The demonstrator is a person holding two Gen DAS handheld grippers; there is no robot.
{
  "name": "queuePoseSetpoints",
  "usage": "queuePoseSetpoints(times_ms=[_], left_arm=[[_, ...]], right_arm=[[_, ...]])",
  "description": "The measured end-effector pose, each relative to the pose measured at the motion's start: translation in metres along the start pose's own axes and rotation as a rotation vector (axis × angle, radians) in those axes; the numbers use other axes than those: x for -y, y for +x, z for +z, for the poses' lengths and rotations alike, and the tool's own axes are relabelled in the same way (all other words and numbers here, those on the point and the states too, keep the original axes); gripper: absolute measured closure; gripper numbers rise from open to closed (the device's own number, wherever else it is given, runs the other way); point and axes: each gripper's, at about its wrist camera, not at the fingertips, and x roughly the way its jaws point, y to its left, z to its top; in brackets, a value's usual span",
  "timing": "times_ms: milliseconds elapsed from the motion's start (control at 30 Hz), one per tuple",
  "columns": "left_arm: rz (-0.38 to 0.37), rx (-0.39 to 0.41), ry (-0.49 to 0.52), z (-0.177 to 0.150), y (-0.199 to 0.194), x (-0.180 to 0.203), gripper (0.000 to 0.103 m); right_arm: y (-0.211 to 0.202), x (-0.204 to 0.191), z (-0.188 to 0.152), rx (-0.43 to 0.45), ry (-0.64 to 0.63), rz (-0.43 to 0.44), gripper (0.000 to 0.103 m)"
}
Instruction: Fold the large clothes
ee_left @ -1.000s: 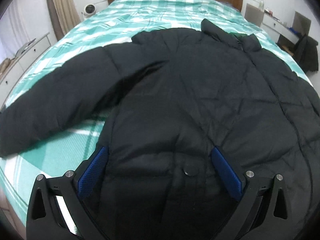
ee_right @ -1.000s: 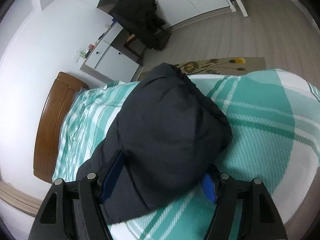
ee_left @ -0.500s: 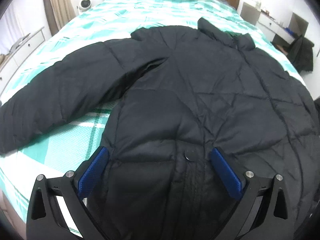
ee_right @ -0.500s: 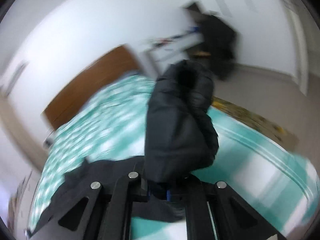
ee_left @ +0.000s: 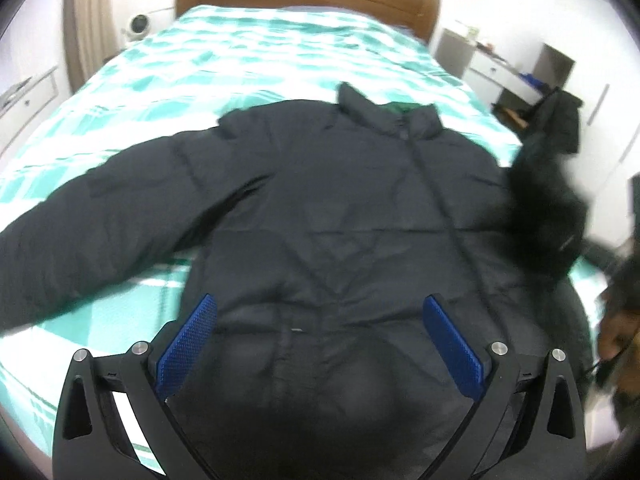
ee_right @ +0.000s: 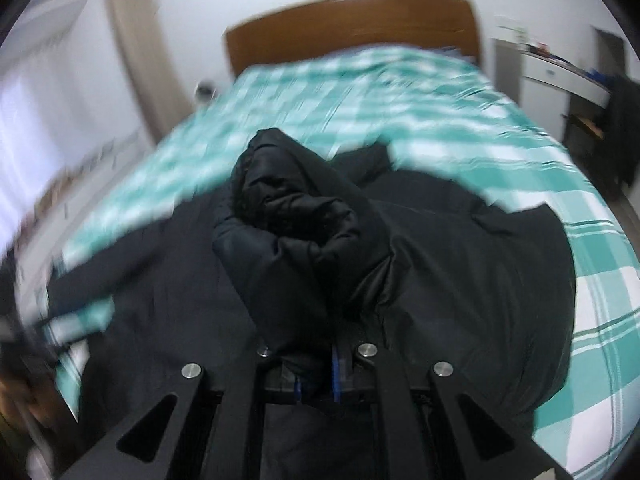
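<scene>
- The jacket (ee_left: 320,208) lies flat on the bed (ee_left: 248,52), collar toward the headboard at the top of the frame and hem at the bottom, so its long axis runs up the frame.
- At far left of the left wrist view, the left sleeve (ee_left: 100,232) stretches out sideways across the green check cover, not yet folded.
- The left gripper (ee_left: 320,340) hovers over the hem at lower centre, its blue pads spread wide with nothing between them; it is the nearer tool to that loose sleeve.
- At right in the same view, the right sleeve (ee_left: 544,216) shows only as a dark blur lifted off the bed.
- The right wrist view fills that in: the right gripper (ee_right: 316,384) is clamped on the right sleeve (ee_right: 304,240), whose bunched cuff stands up at frame centre, with the jacket body (ee_right: 460,280) below and beyond it.
- The move likely turns on this: the body lies ahead of the held cuff, so the sleeve has to cross inward over the chest.
- Whether the left sleeve's cuff reaches the bed edge, neither view shows.
</scene>
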Motion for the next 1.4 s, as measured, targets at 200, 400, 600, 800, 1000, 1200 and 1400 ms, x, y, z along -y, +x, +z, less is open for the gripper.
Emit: queuePoseSetpoints(times_ms=[200, 400, 600, 800, 1000, 1200, 1400], left_arm=[[-0.187, -0.044, -0.021, 0.011, 0.009, 0.025, 0.001], [-0.38, -0.113, -0.038, 0.019, 0.024, 0.064, 0.001], [-0.384, -0.215, 0.042, 0.016, 0.073, 0.13, 0.006], [-0.303, -0.256, 0.064, 0.026, 0.089, 0.157, 0.096], [-0.239, -0.07, 0.124, 0.108, 0.047, 0.144, 0.097], [-0.057, 0.005, 0.077, 0.169, 0.055, 0.072, 0.097], [0.047, -0.077, -0.034, 0.143, 0.081, -0.01, 0.097]], right_arm=[[0.012, -0.03, -0.054, -0.074, -0.185, -0.024, 0.051], [-0.036, -0.044, -0.085, -0.036, -0.244, 0.069, 0.011], [-0.096, -0.013, -0.112, 0.057, -0.116, 0.068, 0.011], [-0.136, 0.024, -0.141, 0.108, 0.012, -0.04, 0.011], [-0.16, 0.078, -0.141, 0.155, 0.17, -0.106, 0.011], [-0.148, 0.12, -0.088, 0.19, 0.183, -0.168, 0.011], [-0.094, 0.144, -0.016, 0.168, 0.118, -0.155, 0.011]])
